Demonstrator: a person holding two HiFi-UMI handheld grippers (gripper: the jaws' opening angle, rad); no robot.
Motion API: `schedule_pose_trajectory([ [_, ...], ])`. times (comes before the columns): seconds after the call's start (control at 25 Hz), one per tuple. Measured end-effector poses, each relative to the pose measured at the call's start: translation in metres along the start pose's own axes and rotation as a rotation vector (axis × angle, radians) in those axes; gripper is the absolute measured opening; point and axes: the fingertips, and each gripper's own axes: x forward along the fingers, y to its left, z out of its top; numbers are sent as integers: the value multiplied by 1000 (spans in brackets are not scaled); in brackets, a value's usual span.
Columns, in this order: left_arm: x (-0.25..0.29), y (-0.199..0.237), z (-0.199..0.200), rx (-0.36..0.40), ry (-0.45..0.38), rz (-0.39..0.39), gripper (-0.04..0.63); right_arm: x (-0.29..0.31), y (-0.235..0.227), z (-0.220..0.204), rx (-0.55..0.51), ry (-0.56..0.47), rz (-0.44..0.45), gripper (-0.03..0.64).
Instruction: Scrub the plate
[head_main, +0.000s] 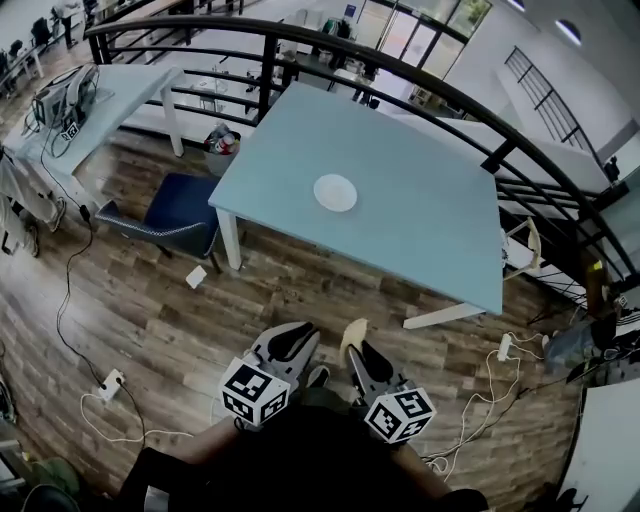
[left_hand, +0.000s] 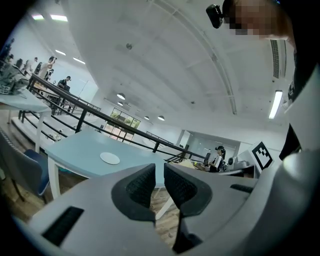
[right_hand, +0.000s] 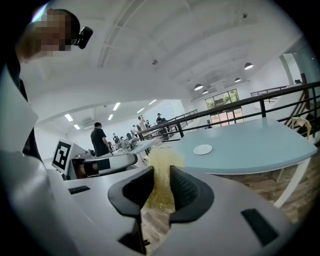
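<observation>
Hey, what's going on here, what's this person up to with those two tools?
A person stands on the wood floor, a little way back from the light blue table, holding a tool in each hand close to the body. The right tool is shut on a yellow sponge. The left tool has its jaws nearly together with nothing between them. A white plate lies near the middle of the table, untouched by either tool, so scrubbing has not yet begun.

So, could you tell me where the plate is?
In the head view, the plate lies near the middle of the blue table, to the right of the blue chair.
</observation>
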Motion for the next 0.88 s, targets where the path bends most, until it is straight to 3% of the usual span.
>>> schedule_pose_trajectory([
  [0.28, -7, 37, -4, -44, -3, 71, 63, 47, 7, 1, -15, 39, 85, 104],
  [0.52, -2, 74, 18, -21, -31, 178, 63, 90, 3, 21, -13, 34, 175, 104],
  [0.88, 96, 97, 43, -25, 6, 183, 63, 135, -79, 69, 43, 39, 195, 104],
])
